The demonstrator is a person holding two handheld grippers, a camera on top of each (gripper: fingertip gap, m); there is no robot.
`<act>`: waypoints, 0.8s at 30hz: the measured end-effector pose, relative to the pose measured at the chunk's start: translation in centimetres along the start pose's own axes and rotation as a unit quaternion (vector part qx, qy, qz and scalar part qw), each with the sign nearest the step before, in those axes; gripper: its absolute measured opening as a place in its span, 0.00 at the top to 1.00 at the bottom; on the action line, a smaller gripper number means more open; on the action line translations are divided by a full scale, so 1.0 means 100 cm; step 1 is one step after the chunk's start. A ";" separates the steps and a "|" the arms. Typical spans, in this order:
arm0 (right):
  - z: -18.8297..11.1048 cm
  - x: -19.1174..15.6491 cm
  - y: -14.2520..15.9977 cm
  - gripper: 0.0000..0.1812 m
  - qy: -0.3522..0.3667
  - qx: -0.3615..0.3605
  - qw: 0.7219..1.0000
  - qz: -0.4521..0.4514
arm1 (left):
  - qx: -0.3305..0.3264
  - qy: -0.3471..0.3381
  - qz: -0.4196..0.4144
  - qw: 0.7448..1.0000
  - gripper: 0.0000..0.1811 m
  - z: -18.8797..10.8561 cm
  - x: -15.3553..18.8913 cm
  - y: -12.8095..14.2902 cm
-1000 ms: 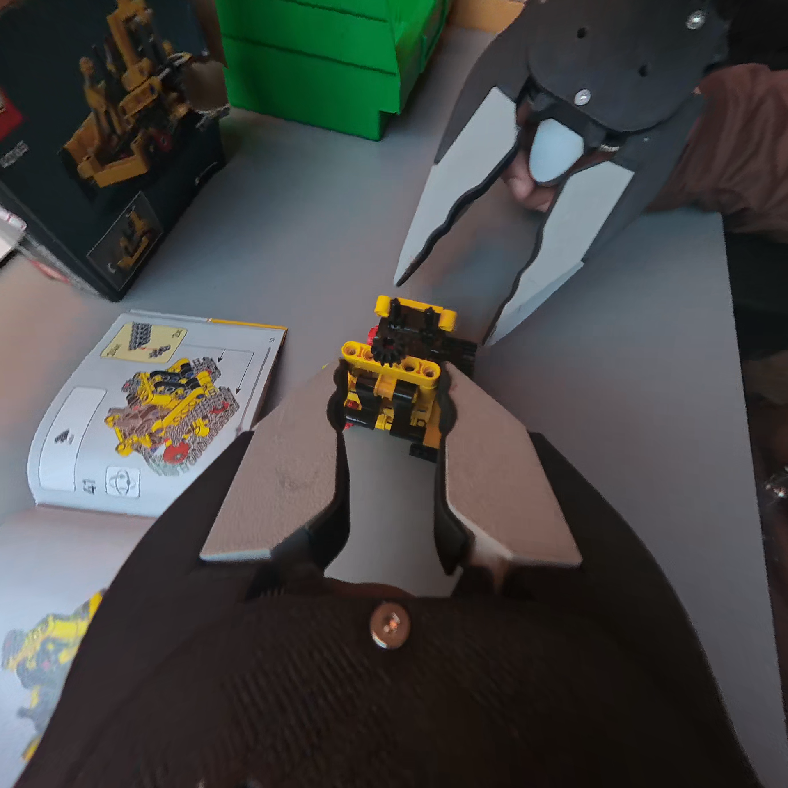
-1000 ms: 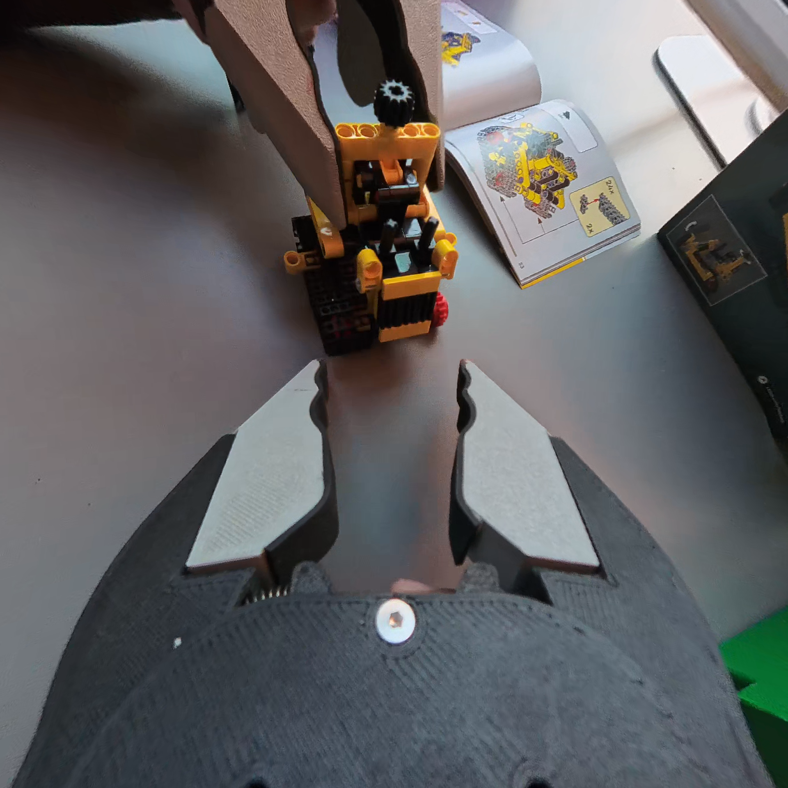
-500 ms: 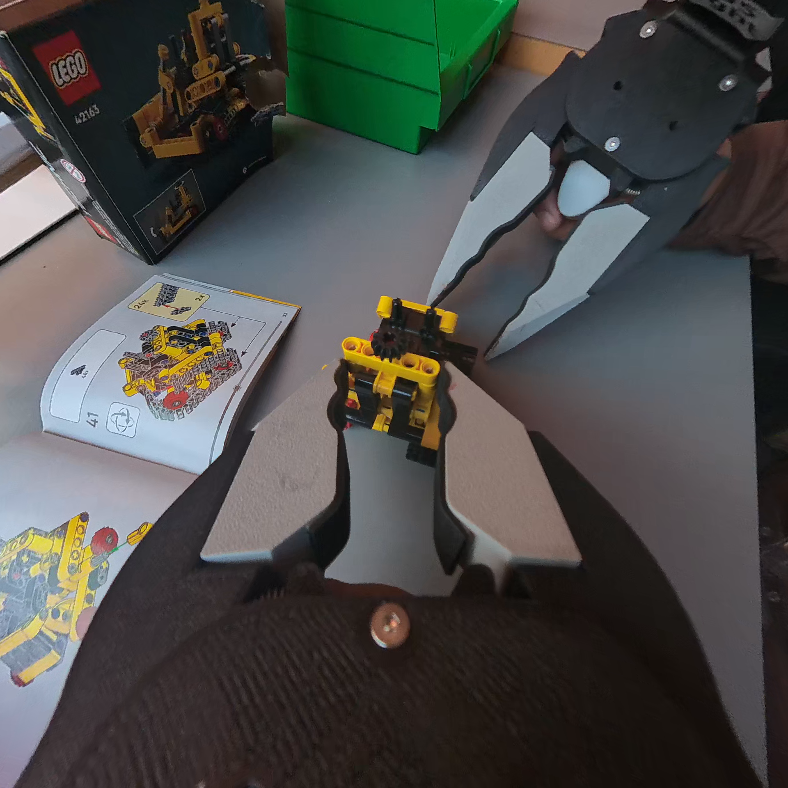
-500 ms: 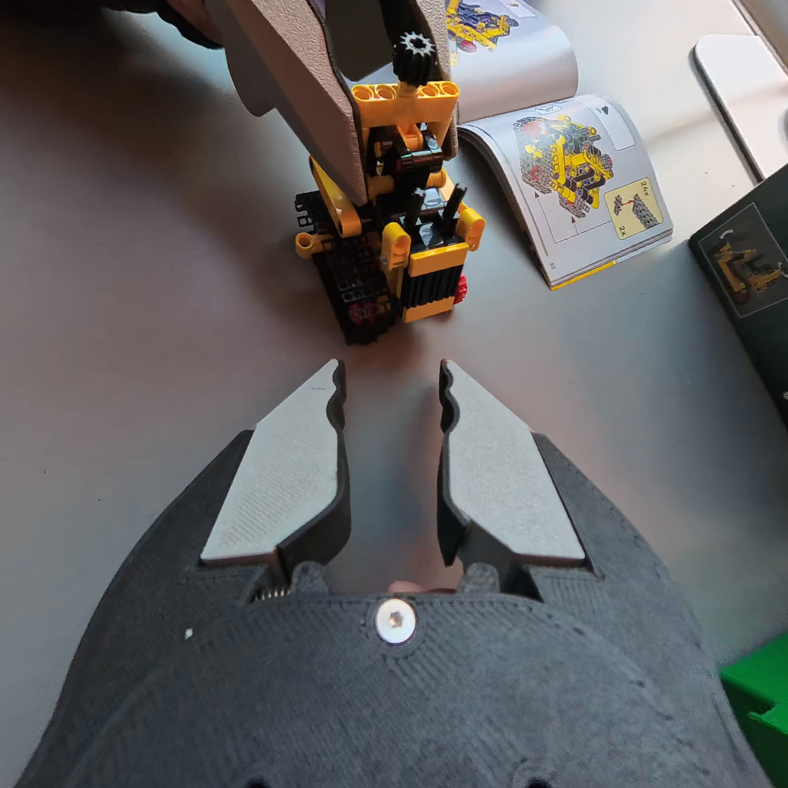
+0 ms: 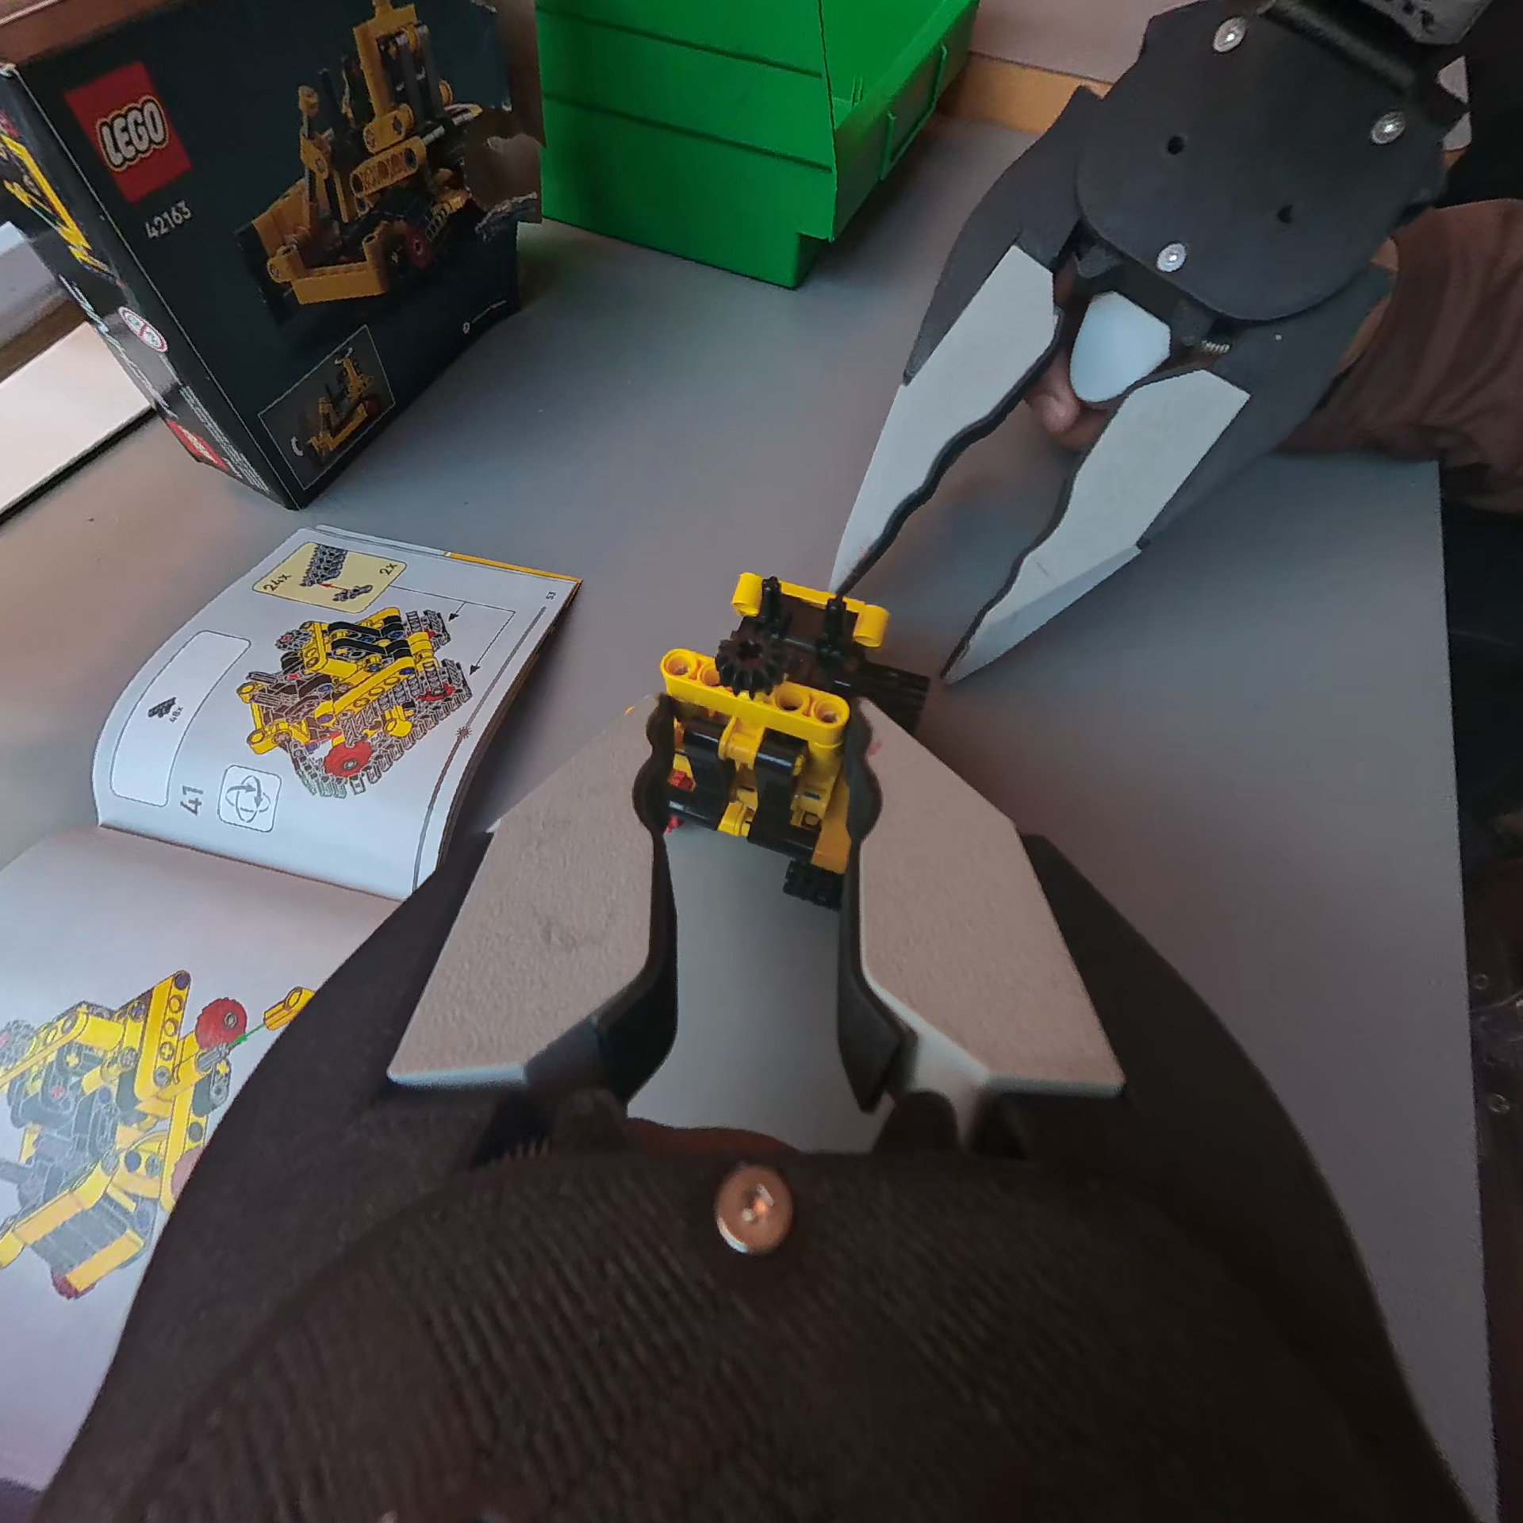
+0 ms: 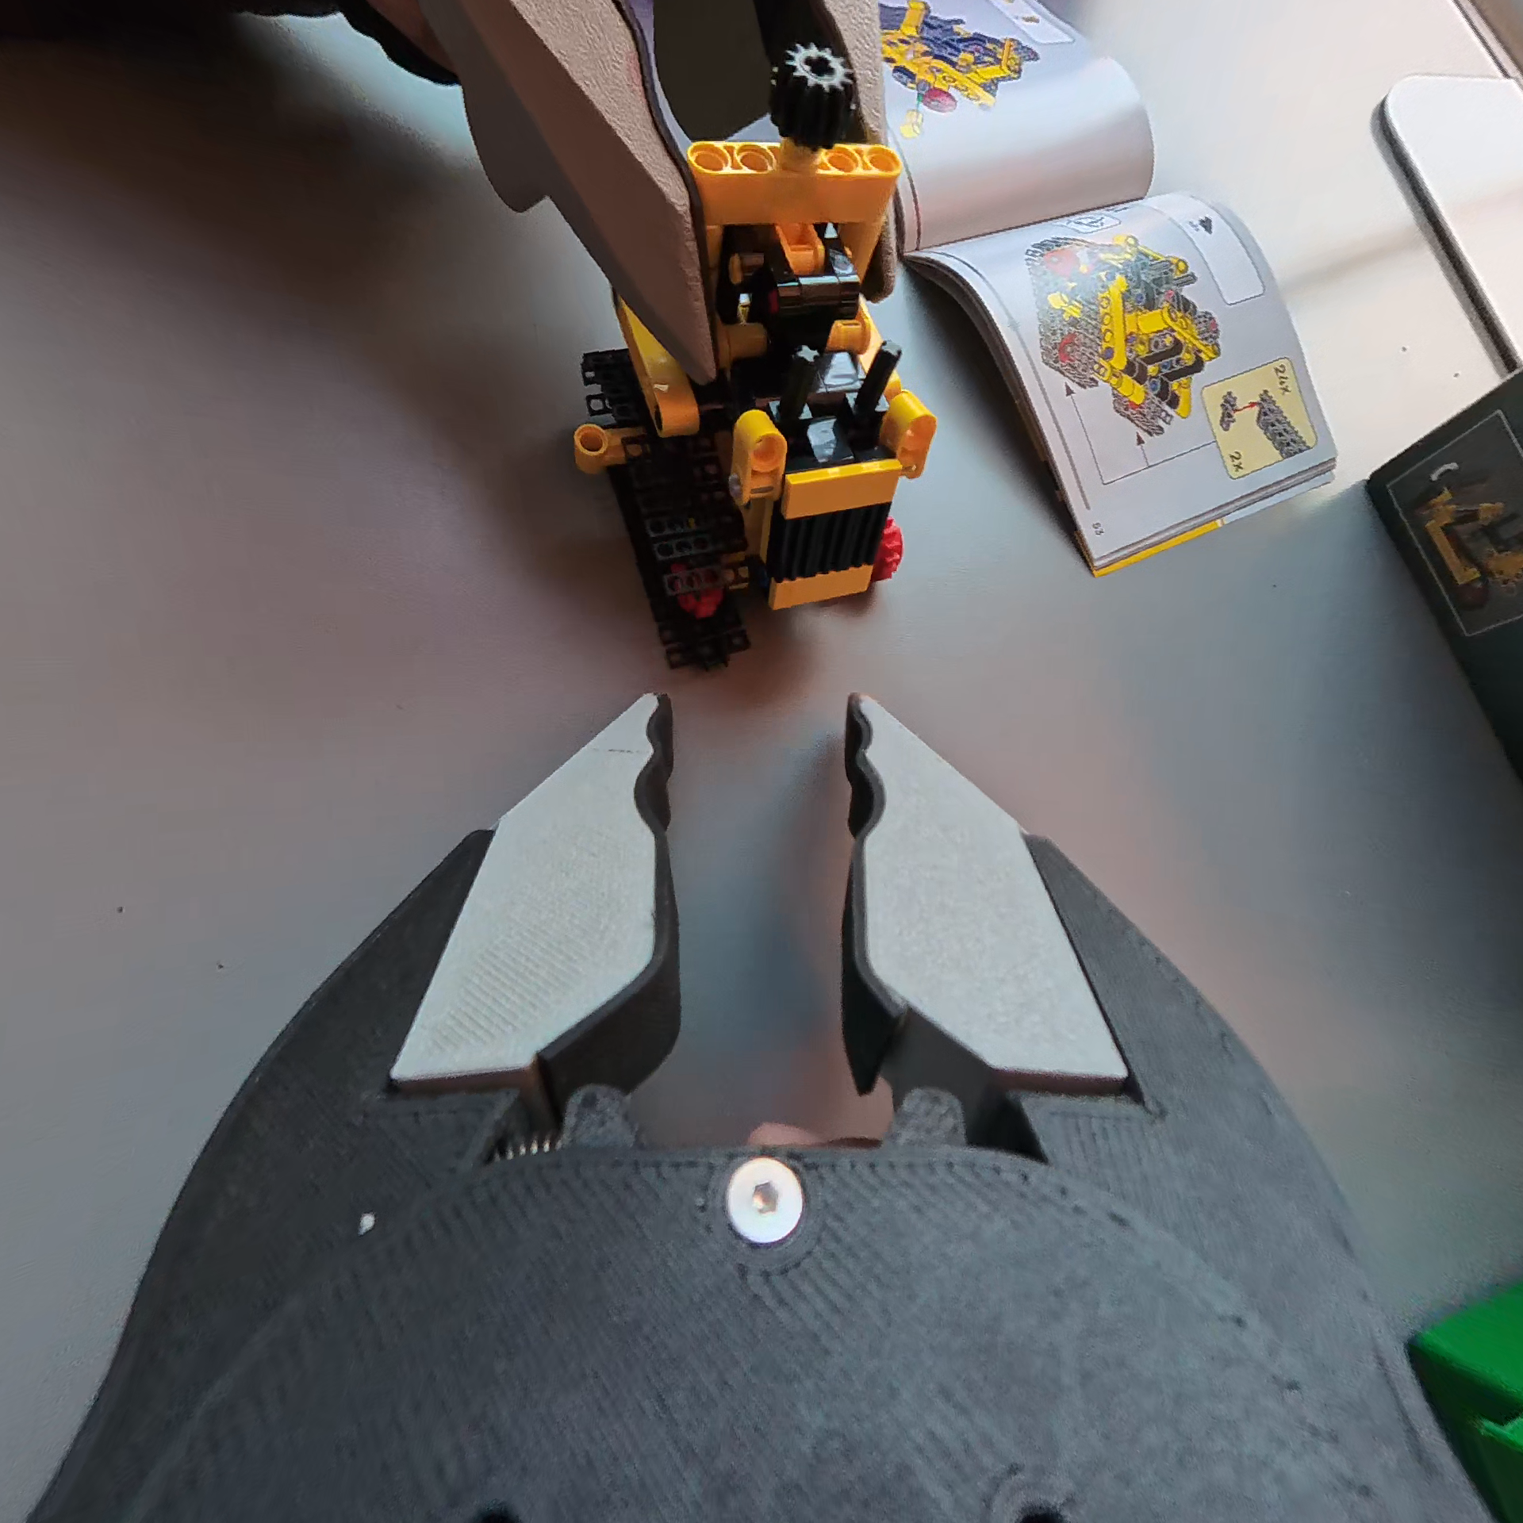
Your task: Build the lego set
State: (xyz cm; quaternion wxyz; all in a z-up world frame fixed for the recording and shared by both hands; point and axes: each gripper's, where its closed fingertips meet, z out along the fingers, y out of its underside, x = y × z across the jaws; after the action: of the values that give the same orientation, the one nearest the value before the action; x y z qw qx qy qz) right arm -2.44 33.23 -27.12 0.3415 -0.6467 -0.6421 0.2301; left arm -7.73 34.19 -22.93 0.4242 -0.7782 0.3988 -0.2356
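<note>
A yellow and black lego bulldozer model with a black gear on top stands on the grey table. My left gripper is shut on its upper yellow frame. In the right wrist view the model shows one black track and red wheels, with the left gripper's fingers clamped on its top. My right gripper is open and empty, just short of the model's front; it also shows in the left wrist view, tips beside the model.
An open instruction booklet lies left of the model. The dark set box and a green bin stand at the back. The booklet and the box edge are at the right in the right wrist view. Spacing between my two grippers at the tips: around 8 centimeters.
My right gripper has narrowed its opening a little and pulled back slightly from the model. My left gripper keeps its hold and has tilted back, with the model turned a little.
</note>
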 end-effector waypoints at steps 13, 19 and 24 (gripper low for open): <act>0.005 -0.014 -0.003 0.87 -0.063 -0.002 0.998 0.018 | 0.001 0.004 0.016 1.000 0.79 0.003 0.005 0.000; 0.007 -0.017 -0.006 0.93 -0.061 -0.002 0.998 0.008 | -0.009 -0.015 0.025 1.000 0.65 -0.001 0.002 -0.001; 0.006 -0.019 -0.006 0.96 -0.060 -0.003 0.998 0.003 | 0.003 -0.004 0.057 0.998 0.73 -0.013 0.022 -0.014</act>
State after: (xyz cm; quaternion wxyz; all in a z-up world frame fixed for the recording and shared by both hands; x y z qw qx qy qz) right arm -3.42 31.37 -27.40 0.2998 -0.6346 -0.6602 0.2676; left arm -6.81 32.23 -20.97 0.4410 -0.7539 0.4396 -0.2094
